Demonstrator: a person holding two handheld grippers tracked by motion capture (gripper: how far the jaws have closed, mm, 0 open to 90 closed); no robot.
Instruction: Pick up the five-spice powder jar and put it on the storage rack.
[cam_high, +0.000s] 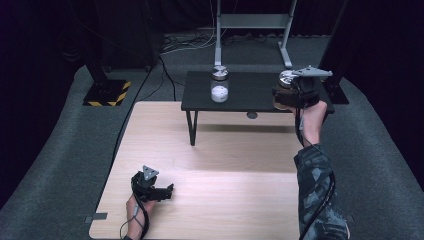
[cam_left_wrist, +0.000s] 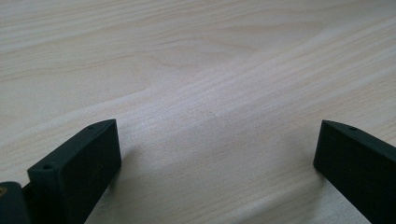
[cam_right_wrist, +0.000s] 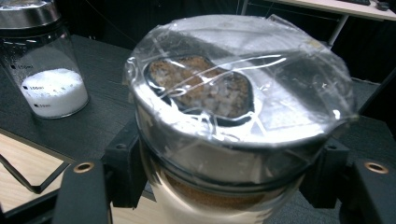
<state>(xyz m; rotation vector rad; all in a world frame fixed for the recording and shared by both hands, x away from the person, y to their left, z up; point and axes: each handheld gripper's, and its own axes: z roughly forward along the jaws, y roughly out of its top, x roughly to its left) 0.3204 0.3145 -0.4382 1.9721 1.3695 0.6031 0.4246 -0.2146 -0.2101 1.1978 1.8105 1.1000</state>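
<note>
1. Brown-filled jar is sitting between the jaws of the right gripper; in the right gripper view both black jaws are pressing against its glass sides, just under the metal lid.
2. Clear plastic film is covering that lid — wrinkled, catching the light, with a dark oval opening showing brown and pale grains beneath.
3. In the high view the same jar is standing at the right end of the low black table, near its front edge; whether its base is resting on the surface or lifted off it cannot be told.
4. The right gripper is being held at that corner, the person's right hand reaching in from the near side, a patterned sleeve covering the forearm.
5. A second jar, holding white powder in its lower part and capped with a metal lid, is standing upright on the black table well to the left of the first; in the right gripper view it is appearing at the upper left.
6. The left gripper is lying low on the pale wooden tabletop near its front left corner, well apart from both jars.
7. In the left gripper view its jaws are standing wide apart — bare wood grain lying between them, nothing held.
</note>
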